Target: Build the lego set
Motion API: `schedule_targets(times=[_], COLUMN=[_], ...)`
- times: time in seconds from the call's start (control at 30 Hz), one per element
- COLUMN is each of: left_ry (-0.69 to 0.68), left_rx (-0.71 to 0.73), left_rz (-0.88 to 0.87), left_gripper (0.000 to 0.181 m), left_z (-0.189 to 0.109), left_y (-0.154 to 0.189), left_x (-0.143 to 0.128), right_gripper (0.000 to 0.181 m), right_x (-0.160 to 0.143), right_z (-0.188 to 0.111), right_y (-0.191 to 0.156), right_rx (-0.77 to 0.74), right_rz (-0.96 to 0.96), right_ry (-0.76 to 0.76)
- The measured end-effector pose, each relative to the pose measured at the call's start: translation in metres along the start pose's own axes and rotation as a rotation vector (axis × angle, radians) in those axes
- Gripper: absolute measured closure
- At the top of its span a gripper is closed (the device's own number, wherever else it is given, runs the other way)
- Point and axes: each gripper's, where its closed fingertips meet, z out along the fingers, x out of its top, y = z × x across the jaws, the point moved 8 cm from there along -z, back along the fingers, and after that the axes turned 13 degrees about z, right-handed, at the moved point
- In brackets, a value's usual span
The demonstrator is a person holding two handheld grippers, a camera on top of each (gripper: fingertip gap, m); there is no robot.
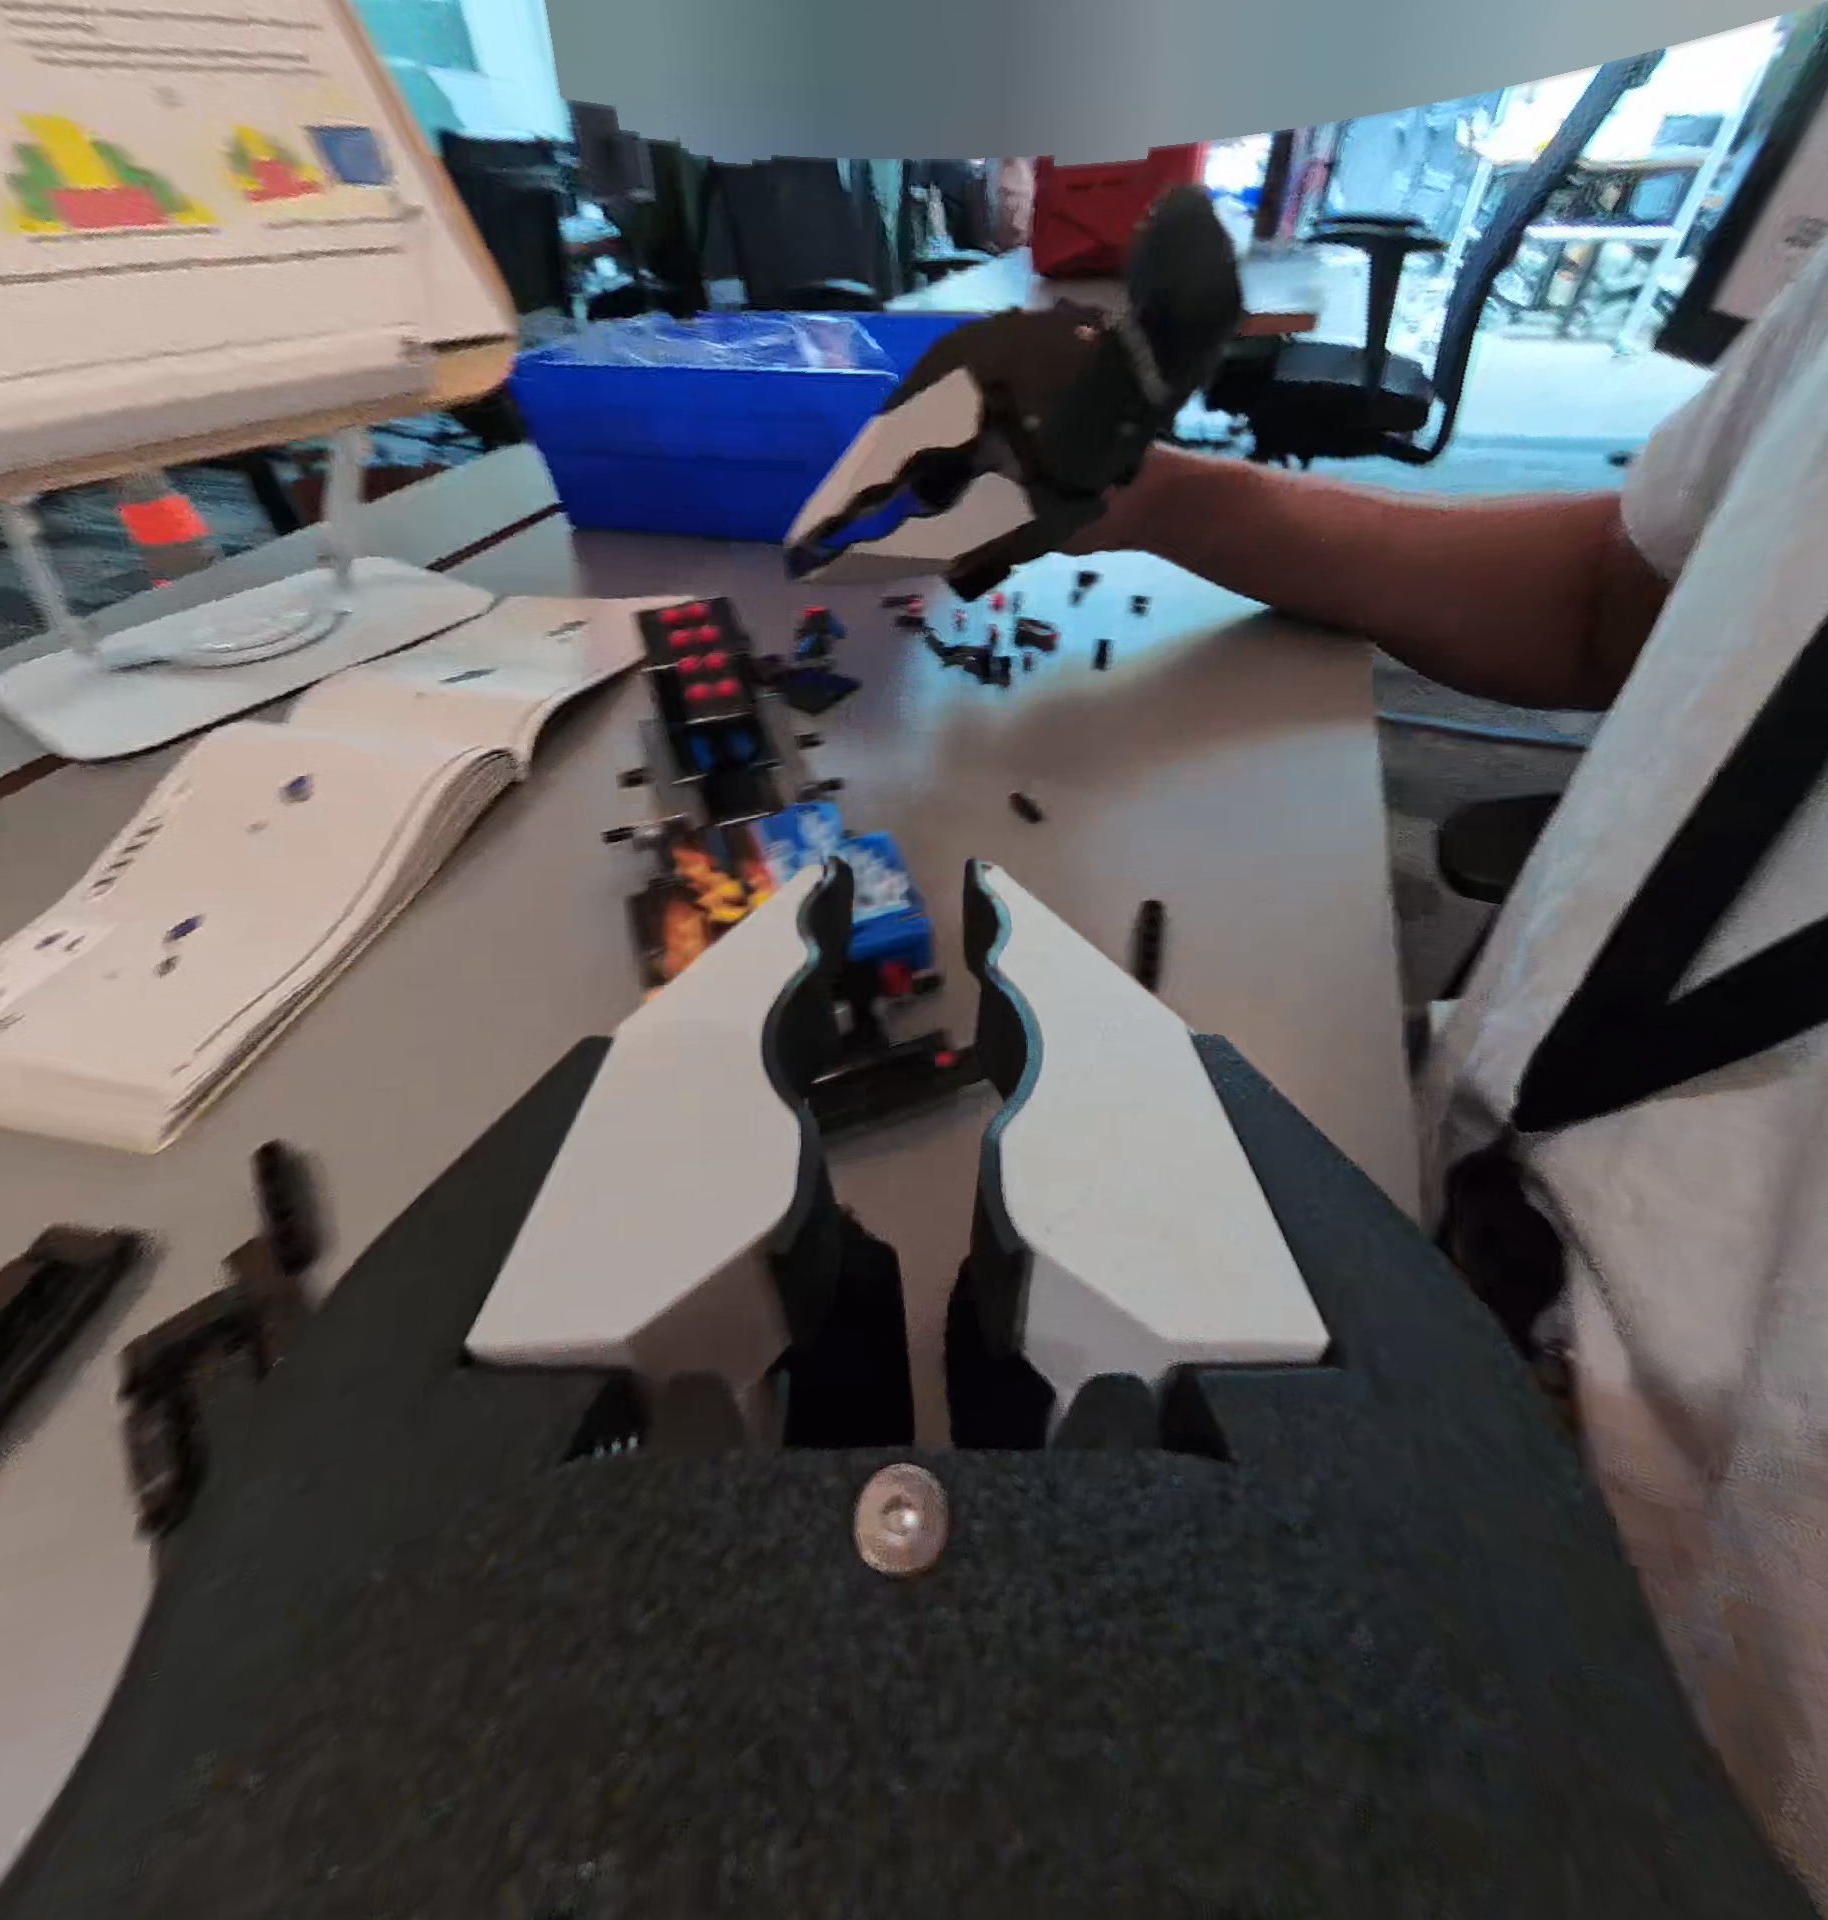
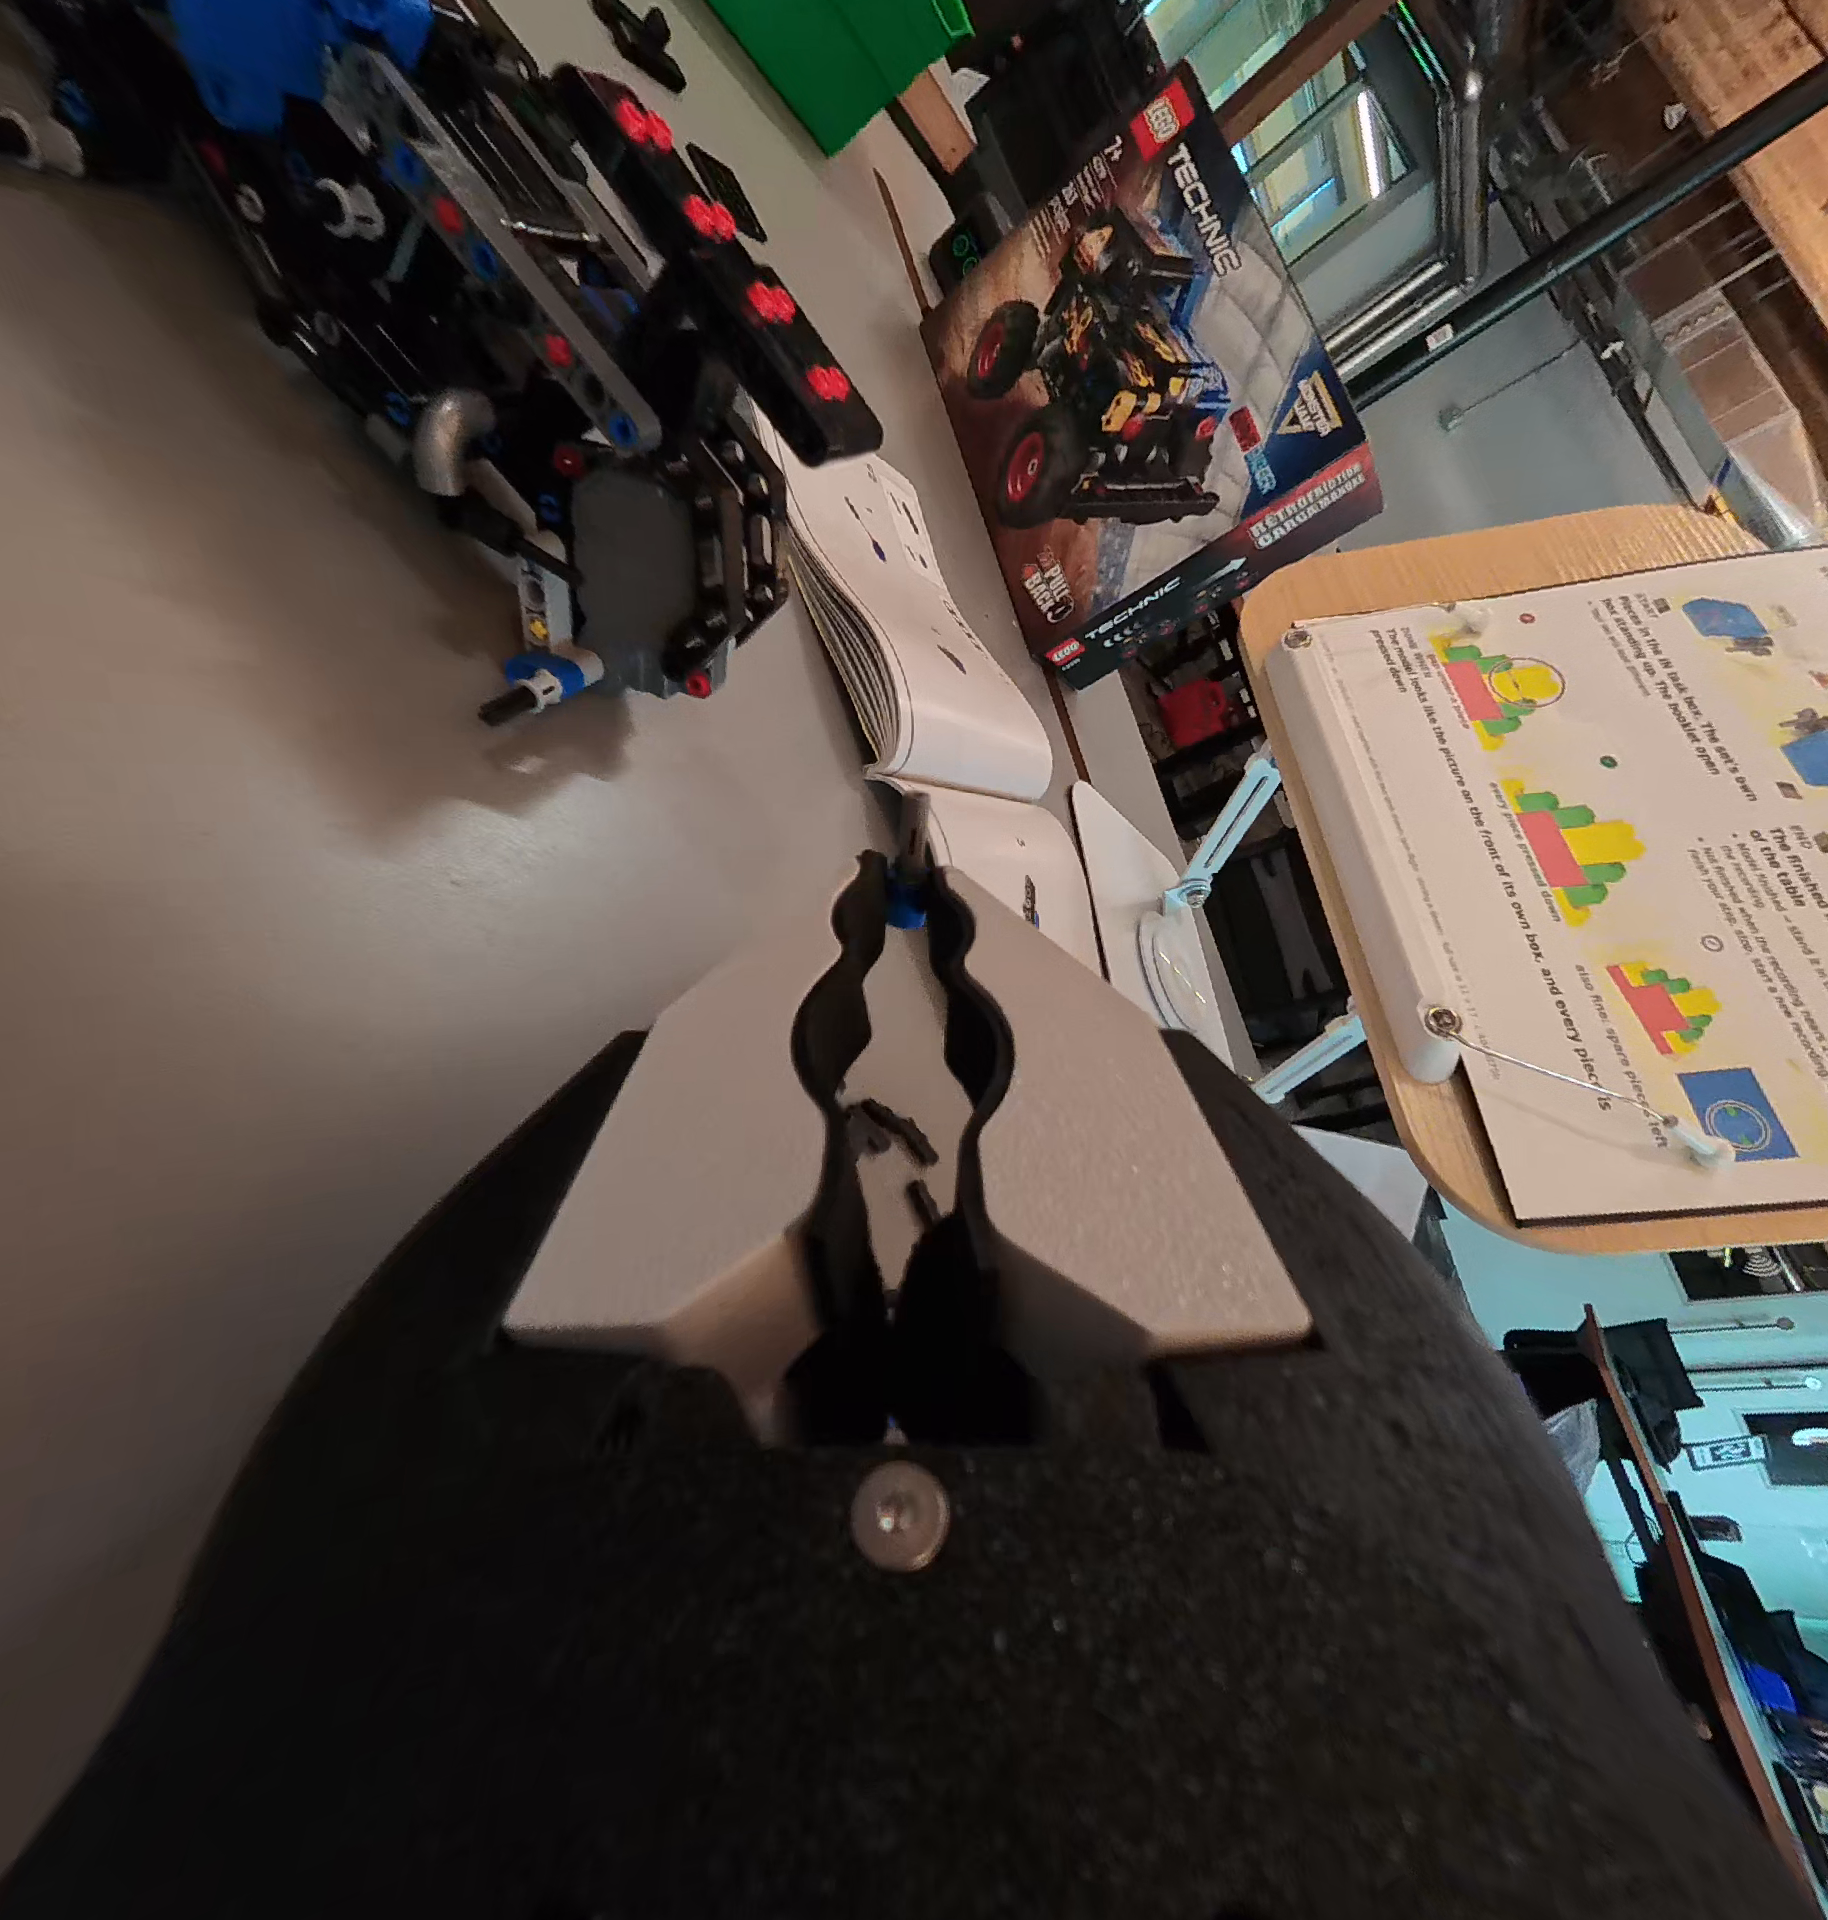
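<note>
The partly built lego vehicle (image 1: 718, 717) lies on the grey table (image 1: 1149, 748): a black frame with red studs, blue pins and a blue and flame printed panel. It also shows in the right wrist view (image 2: 536, 343). My left gripper (image 1: 902, 883) is open, with the model's near end between its fingers; I cannot tell whether they touch it. My right gripper (image 2: 902, 883) is shut on a small blue pin (image 2: 905, 902), held above the table. In the left wrist view it (image 1: 816, 551) hovers behind the model.
An open instruction booklet (image 1: 266, 883) lies left of the model. A stand with a printed sheet (image 2: 1616, 883), the lego box (image 2: 1149, 364), a blue bin (image 1: 702, 416) and a green bin (image 2: 837, 62) stand around. Small loose pieces (image 1: 993, 634) are scattered beyond the model, and black parts (image 1: 37, 1320) lie near left. The grippers' ends are close to 25 cm from one another.
</note>
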Motion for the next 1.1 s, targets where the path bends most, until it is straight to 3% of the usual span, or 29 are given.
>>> schedule_targets(times=[0.1,0.23,0.33,0.5,0.83,1.03,1.1], left_ry=[-0.141,-0.325,-0.481,-0.602,-0.589,-0.235,-0.221], left_rx=[-0.121,-0.28,-0.291,-0.379,-0.399,-0.251,-0.185], left_rz=[0.053,0.027,0.114,0.173,0.183,0.266,0.344], left_gripper=[0.168,0.164,0.162,0.167,0.175,0.176,0.176], left_z=[0.032,0.074,0.092,0.107,0.121,0.109,0.107], left_y=[0.034,0.069,0.071,0.073,0.075,0.033,0.018], left_x=[0.018,0.018,0.008,0.001,-0.005,0.054,0.064], right_gripper=[0.175,0.175,0.175,0.175,0.175,0.174,0.175], right_x=[0.003,0.008,0.01,0.015,0.022,0.039,0.053], right_z=[-0.001,-0.004,-0.005,-0.005,-0.007,-0.009,-0.009], right_y=[-0.002,-0.002,-0.005,-0.012,-0.016,-0.027,-0.041], right_rx=[-0.002,0.003,0.021,0.051,0.066,0.155,0.252], right_rz=[-0.014,-0.002,-0.004,-0.022,-0.04,0.036,0.085], right_ry=[0.007,0.028,0.03,0.042,0.052,0.141,0.197])
